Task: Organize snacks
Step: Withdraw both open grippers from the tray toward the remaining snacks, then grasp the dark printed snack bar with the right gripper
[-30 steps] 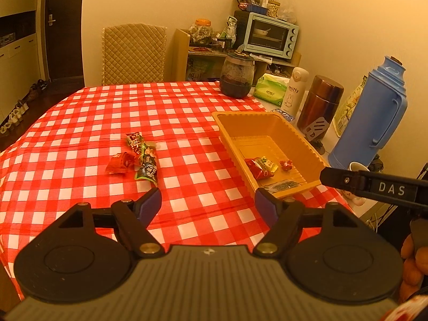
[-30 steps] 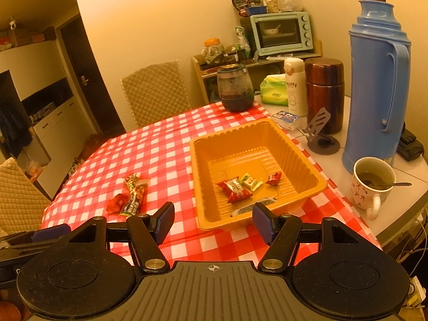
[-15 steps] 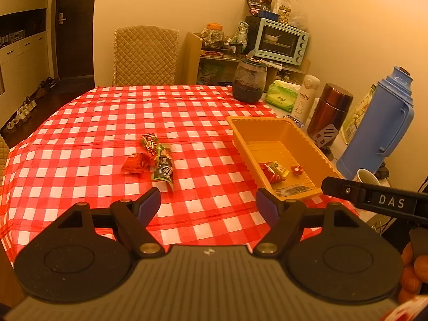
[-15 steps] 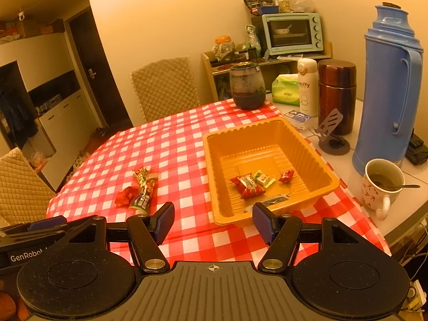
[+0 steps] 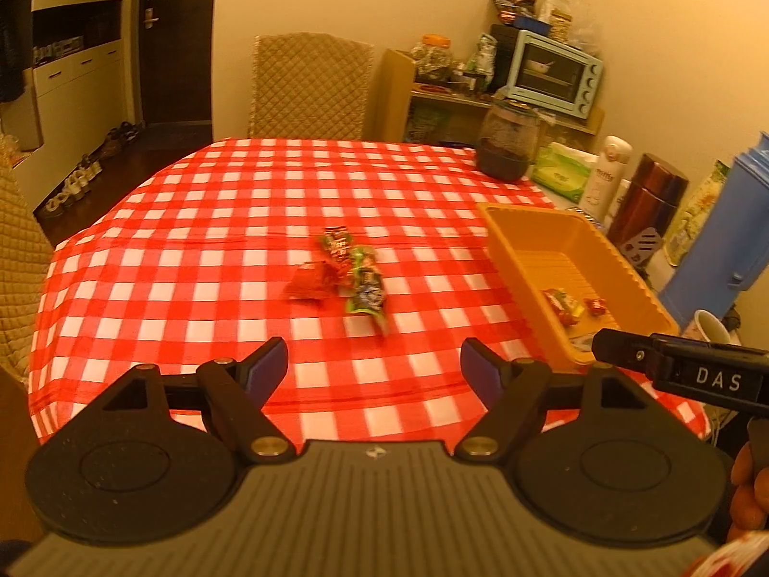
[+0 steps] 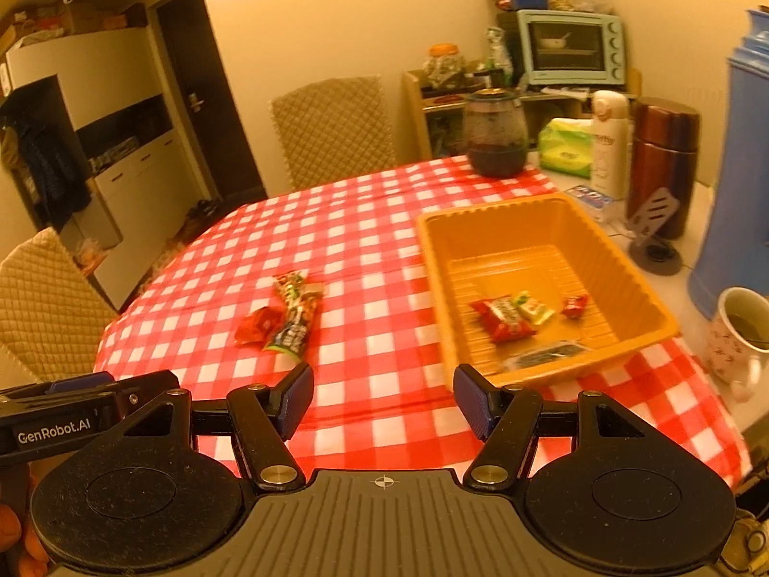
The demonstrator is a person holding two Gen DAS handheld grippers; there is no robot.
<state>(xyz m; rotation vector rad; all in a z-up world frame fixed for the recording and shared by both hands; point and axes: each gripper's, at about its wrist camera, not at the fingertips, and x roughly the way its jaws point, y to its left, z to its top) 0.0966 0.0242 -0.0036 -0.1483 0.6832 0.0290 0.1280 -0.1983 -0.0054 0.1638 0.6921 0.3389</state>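
Snacks (image 5: 347,271) ahead of left gripper (image 5: 374,369)

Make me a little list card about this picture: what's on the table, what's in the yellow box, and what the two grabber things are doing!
table cover: red-and-white checked cloth
snacks on the cloth: red packet, two long green wrappers, lying together
yellow tray: holds a red packet, a green candy, a small red candy, a dark flat packet
left gripper: fingers apart, holding nothing, aimed at the loose snacks
right gripper: fingers apart, holding nothing
beside the tray: mug, blue thermos
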